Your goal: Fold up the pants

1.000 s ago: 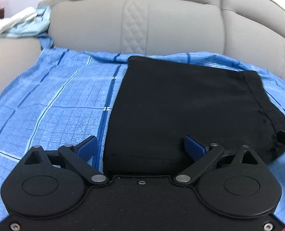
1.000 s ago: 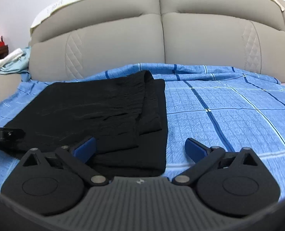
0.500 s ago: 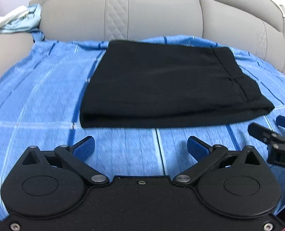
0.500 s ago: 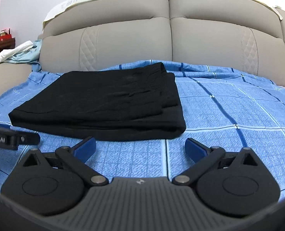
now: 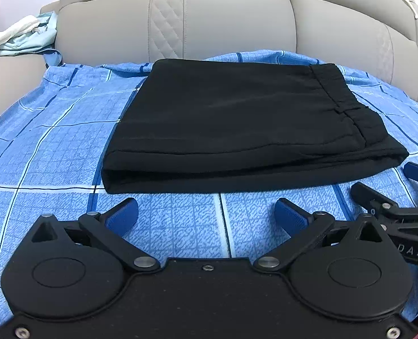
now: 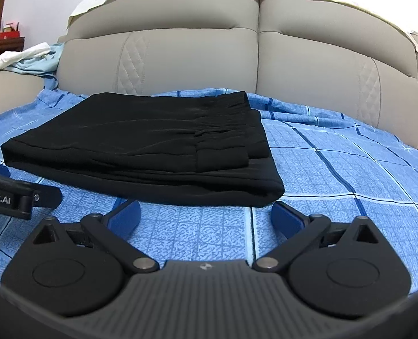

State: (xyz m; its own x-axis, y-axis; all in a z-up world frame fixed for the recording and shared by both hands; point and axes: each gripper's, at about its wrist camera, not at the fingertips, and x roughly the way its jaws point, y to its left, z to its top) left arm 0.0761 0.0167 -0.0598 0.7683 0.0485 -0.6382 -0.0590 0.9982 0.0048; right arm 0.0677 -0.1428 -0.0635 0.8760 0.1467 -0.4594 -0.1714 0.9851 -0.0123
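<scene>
The black pants (image 5: 237, 124) lie folded into a flat rectangle on the blue checked sheet (image 5: 53, 147), waistband at the right side in the left wrist view. In the right wrist view the same pants (image 6: 141, 147) fill the left middle, layers stacked. My left gripper (image 5: 206, 216) is open over bare sheet, just short of the pants' near edge, nothing between its blue pads. My right gripper (image 6: 204, 214) is open too, near the pants' front right corner and not touching them. Each gripper shows at the edge of the other's view.
A padded beige headboard (image 5: 223, 19) rises behind the sheet. White and pale blue clothes (image 5: 19, 39) lie piled at the far left. A wooden stand with small items (image 6: 2, 31) is beyond them. The sheet (image 6: 350, 169) stretches on to the right of the pants.
Both grippers have drawn back from the pants: a second ago their pads were over the fabric, now they hang over bare sheet in front of it. The pants lie flat and released.
</scene>
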